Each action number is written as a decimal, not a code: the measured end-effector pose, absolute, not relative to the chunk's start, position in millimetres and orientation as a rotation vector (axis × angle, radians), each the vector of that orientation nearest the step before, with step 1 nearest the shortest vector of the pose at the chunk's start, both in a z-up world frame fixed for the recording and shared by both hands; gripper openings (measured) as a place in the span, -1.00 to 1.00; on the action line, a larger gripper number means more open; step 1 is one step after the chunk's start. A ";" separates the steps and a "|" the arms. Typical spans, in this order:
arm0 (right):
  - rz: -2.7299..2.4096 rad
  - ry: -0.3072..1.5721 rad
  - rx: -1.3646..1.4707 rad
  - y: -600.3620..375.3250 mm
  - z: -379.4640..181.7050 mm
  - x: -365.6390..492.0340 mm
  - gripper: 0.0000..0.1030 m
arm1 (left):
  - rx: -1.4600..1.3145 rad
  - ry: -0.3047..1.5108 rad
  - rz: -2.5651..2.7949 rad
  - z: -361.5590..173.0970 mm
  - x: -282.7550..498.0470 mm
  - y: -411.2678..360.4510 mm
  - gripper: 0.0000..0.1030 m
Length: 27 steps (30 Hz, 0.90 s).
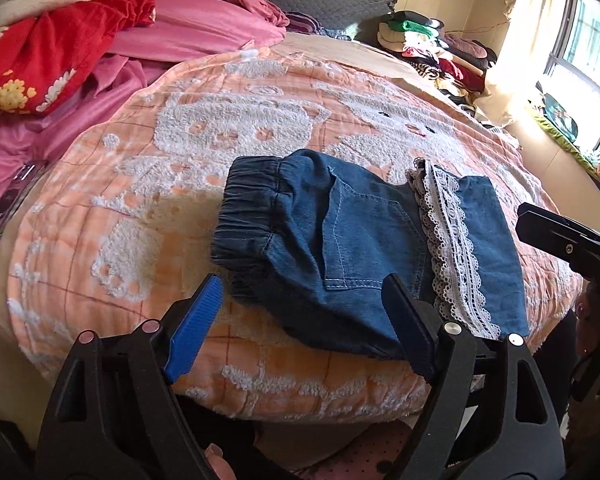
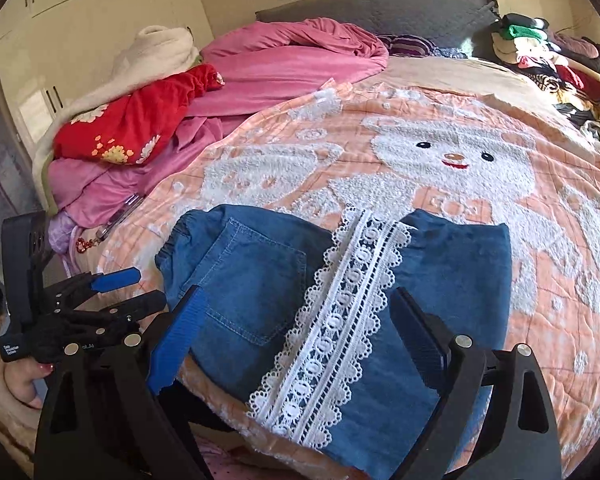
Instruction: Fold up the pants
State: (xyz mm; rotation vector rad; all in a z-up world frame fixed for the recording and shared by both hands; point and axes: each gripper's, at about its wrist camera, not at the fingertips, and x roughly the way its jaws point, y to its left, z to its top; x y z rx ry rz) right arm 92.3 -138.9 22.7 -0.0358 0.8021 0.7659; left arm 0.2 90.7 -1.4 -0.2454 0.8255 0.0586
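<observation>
From where I sit, my left hand-held gripper [image 1: 300, 320] hangs over the near edge of the bed with its blue pads spread wide and nothing between them. Just ahead of it lies the folded pair of blue denim pants with a white lace band [image 1: 364, 248], resting on the peach bedspread with fluffy white bear figures [image 1: 140, 208]. Its gathered elastic waistband [image 1: 248, 208] points to the left, and the long axis runs left to right across my view, the lace strip crossing it toward the right end. Further right, my right hand-held gripper [image 2: 300, 344] hovers above the lace end of the bundle, pads likewise apart and gripping nothing. I judge the fold largely done; any further fold would mean bringing the waistband end over toward the lace end. The left gripper is the nearer one to the waistband, the right to the lace end.
</observation>
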 end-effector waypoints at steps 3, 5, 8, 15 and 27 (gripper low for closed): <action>0.793 0.804 -0.065 -122.8 23.7 97.5 0.78 | -0.268 0.836 0.070 -6.4 1.4 97.1 0.47; 0.821 0.803 -0.087 -111.4 24.9 99.7 0.78 | -0.288 0.840 0.074 -9.6 1.3 101.1 0.48; 0.852 0.800 -0.124 -93.5 26.6 102.8 0.78 | -0.323 0.837 0.069 -13.8 0.8 106.0 0.48; 0.941 0.812 -0.201 -52.6 27.6 114.9 0.78 | -0.427 0.859 0.021 -25.7 2.3 111.9 0.48; 1.040 0.864 -0.309 8.3 14.4 142.0 0.78 | -0.581 0.893 -0.022 -53.4 12.2 105.5 -0.19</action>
